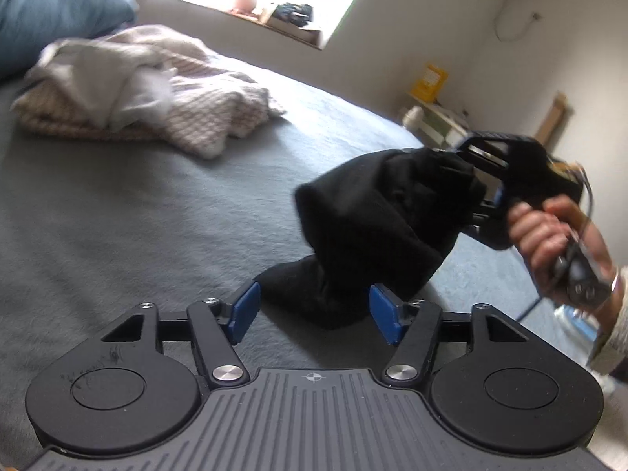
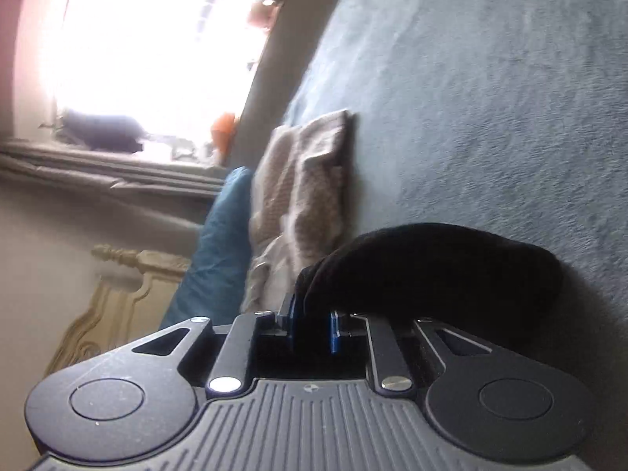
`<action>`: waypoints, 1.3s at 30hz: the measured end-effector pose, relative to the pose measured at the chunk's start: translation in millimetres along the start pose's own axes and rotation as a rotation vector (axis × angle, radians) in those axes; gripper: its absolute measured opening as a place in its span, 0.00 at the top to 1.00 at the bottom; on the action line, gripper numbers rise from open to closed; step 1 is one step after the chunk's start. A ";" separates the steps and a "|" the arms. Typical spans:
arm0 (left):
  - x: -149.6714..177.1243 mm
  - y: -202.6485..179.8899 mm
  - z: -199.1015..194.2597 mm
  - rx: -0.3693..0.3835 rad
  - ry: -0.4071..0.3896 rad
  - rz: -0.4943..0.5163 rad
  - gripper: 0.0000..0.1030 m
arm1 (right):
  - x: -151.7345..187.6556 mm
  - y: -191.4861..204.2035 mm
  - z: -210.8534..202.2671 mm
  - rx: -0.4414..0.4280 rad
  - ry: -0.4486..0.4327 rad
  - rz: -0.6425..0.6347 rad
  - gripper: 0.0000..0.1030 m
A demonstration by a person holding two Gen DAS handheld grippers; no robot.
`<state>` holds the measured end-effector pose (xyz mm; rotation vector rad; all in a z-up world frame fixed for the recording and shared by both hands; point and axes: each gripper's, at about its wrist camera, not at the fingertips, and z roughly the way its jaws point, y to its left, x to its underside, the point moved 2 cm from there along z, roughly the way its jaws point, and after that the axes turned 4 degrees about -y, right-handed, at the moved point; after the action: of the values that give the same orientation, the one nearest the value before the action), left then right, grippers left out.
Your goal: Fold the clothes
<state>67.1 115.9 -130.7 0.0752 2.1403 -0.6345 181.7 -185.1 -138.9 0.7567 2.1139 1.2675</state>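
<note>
A black garment hangs bunched from my right gripper, and its lower end rests on the grey-blue bed cover. A person's hand grips that tool's handle. In the right wrist view my right gripper is rolled on its side, and its blue pads are shut on a fold of the black garment. My left gripper is low over the bed. Its blue pads stand wide apart, with the garment's lower end lying between them and not squeezed.
A loose pile of beige knit and white clothes lies farther up the bed beside a blue pillow. A bright window sill with small items runs behind. A shelf stands by the far wall.
</note>
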 end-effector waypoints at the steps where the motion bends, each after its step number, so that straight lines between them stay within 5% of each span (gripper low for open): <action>1: -0.5 -4.8 5.4 -0.006 0.003 0.027 0.36 | -4.0 -4.6 -0.8 0.035 -0.014 0.019 0.60; 2: -1.2 -10.2 11.0 -0.008 0.006 0.053 0.36 | -8.2 -8.5 -1.9 0.055 -0.027 0.036 0.45; 3: -2.1 -15.8 17.0 -0.008 0.010 0.082 0.36 | -11.5 -12.5 -3.1 0.059 -0.036 0.050 0.42; 8: -11.2 -40.1 48.0 -0.039 -0.013 0.235 0.37 | -13.6 -15.9 -17.2 0.033 -0.003 0.017 0.41; 10: -16.5 -40.1 59.8 -0.076 -0.013 0.235 0.47 | -8.7 -11.6 -26.2 0.025 0.022 -0.048 0.42; 13: -30.3 -21.3 65.3 -0.081 -0.006 0.068 0.72 | 2.1 2.0 -38.0 0.045 0.053 -0.206 0.59; 15: -38.8 -8.9 66.0 -0.087 -0.008 -0.032 0.83 | 8.5 11.1 -44.7 0.074 0.059 -0.312 0.88; 20: -51.0 8.9 43.7 -0.102 -0.068 -0.162 0.89 | 11.2 27.1 -60.8 0.050 0.001 -0.403 0.96; 29: -50.9 28.0 -5.4 -0.027 -0.055 -0.298 0.81 | 24.3 70.3 -95.0 -0.179 -0.024 -0.406 0.96; 32: -47.6 23.6 -21.1 -0.020 -0.062 -0.245 0.67 | 33.6 94.5 -104.8 -0.237 -0.016 -0.456 0.96; 39: -42.8 17.6 -63.9 0.053 -0.097 -0.210 0.55 | 58.2 143.6 -126.5 -0.406 -0.009 -0.550 0.96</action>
<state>50.9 168.3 -74.0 -0.1507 2.0535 -0.8010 78.8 -161.6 31.0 0.0005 1.7885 1.2998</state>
